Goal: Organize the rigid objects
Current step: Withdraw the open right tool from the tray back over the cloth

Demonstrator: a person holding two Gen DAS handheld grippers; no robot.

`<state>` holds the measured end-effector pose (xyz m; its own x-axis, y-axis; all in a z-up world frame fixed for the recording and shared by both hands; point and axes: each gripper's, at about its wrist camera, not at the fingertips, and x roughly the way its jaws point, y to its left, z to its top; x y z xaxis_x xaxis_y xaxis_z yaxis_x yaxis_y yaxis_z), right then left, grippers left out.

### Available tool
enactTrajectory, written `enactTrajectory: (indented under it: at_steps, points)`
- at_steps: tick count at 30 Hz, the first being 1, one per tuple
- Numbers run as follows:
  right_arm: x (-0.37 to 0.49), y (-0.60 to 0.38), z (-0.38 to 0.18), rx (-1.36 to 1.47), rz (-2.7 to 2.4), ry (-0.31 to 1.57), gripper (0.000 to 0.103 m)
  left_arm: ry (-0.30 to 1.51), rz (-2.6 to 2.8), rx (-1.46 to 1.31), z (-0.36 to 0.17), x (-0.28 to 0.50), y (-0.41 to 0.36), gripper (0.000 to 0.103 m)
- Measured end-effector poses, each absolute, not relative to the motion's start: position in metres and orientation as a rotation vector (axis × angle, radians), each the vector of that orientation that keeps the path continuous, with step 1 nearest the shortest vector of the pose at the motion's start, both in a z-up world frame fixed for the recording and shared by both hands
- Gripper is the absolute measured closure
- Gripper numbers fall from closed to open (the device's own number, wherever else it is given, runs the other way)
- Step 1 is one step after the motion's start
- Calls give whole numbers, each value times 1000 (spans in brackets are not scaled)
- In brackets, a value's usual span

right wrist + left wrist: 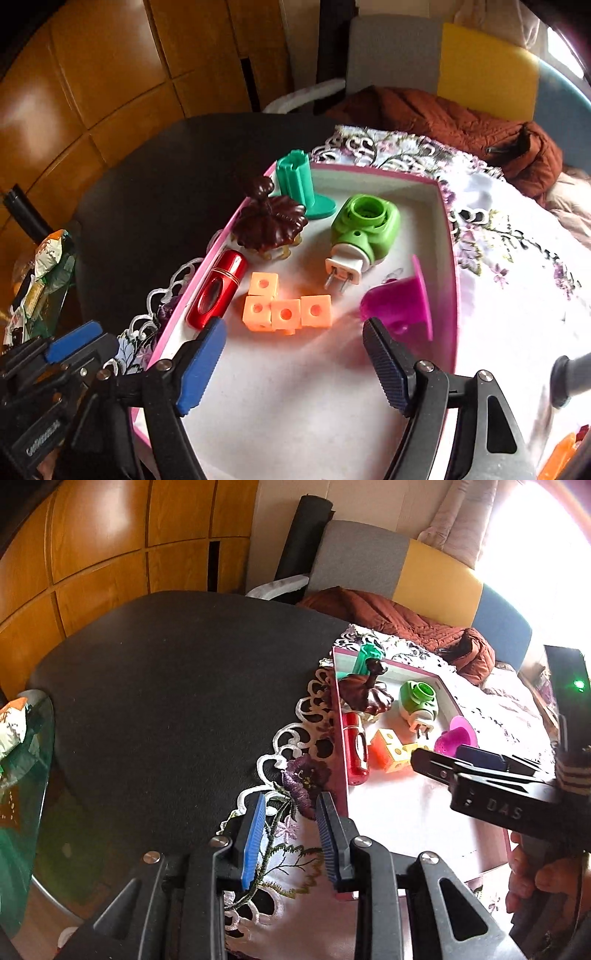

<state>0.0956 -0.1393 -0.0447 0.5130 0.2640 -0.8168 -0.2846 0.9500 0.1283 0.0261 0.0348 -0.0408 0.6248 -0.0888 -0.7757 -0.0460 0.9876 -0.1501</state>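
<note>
a dark round table (166, 686) is partly covered by a lace-edged floral cloth (517, 258). a rust-brown quilted jacket (461, 122) is heaped on a grey, yellow and blue chair (424, 568) behind it. wooden panels (92, 554) are seen beyond, and a glass side table (26, 775) at the left.

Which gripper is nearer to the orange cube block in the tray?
Right. The right gripper hangs open over the tray, just short of the orange cube block. The left gripper sits outside the tray's edge over the embroidered cloth, holding nothing.
</note>
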Motion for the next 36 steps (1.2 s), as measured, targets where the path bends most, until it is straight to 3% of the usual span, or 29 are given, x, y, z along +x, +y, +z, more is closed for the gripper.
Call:
enactTrajectory:
  at_steps: [13,29,36]
  points:
    - [57,-187,-13,-21,287,876,10,856,-61,-84,-27,19,12,75]
    - [37,-344,15,-6,-38,818,8,834,-171,18,-14,15,-32,75]
    - [21,-457,-1,145,-377,767,7,838,-284,76,-8,16,-74,75]
